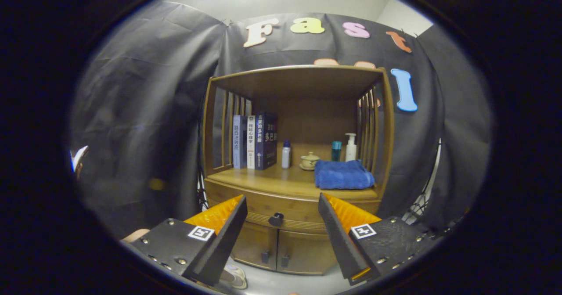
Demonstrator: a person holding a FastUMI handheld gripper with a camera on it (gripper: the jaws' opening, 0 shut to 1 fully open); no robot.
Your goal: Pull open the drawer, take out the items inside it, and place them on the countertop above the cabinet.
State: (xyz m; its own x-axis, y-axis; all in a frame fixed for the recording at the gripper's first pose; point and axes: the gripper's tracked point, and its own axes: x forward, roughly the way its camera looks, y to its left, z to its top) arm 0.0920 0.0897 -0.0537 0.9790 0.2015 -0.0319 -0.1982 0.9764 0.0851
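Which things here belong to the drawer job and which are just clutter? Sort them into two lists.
Job:
drawer, closed
drawer knob, ahead between the open fingers
gripper
countertop, where the items go

Lying about:
books
small bottle
lidded cup
blue towel
teal bottle
pump bottle
lower cabinet doors

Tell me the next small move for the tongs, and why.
Probably ease the tongs straight forward onto the drawer knob. The drawer looks shut, the knob sits between the open fingers but beyond them, nothing gripped yet.
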